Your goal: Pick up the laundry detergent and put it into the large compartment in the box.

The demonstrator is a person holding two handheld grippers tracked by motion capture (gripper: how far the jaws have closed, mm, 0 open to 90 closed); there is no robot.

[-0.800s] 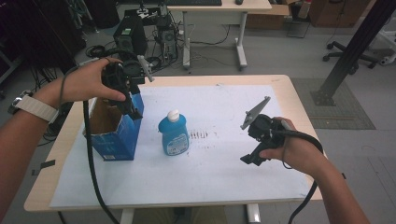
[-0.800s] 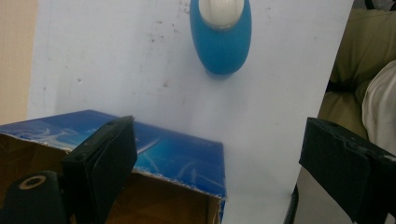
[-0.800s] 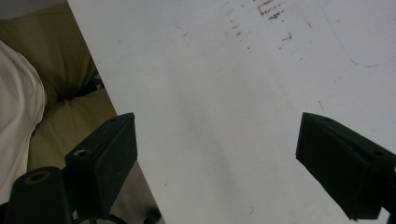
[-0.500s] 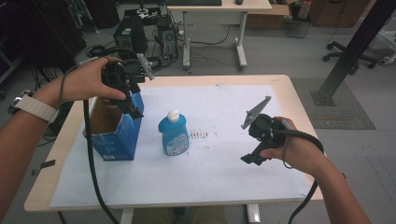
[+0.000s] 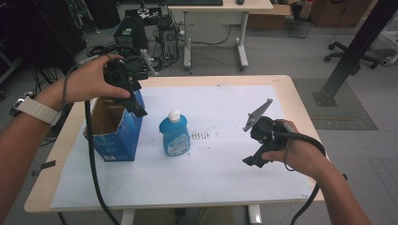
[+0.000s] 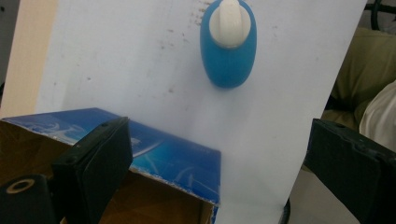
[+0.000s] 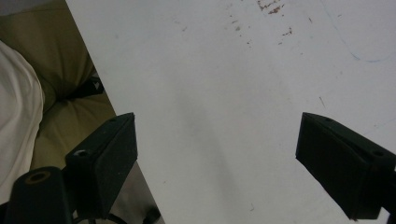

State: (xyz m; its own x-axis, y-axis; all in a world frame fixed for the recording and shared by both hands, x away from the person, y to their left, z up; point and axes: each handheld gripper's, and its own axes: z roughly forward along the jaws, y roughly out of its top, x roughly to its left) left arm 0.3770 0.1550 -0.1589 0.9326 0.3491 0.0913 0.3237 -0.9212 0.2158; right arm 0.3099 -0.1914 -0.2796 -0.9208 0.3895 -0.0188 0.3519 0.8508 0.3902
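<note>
The blue box [image 5: 115, 129] stands open-topped on the white sheet [image 5: 211, 178], at 9 o'clock from the sheet's centre. The left gripper [image 5: 133, 101] hovers over the box's 1 o'clock corner, jaws spread wide with nothing between them. The blue bottle [image 5: 174, 135] stands upright just beside the box, at its 3 o'clock. The right gripper [image 5: 251, 161] hangs above the sheet at 4 o'clock, well apart from the bottle, jaws apart and empty.
</note>
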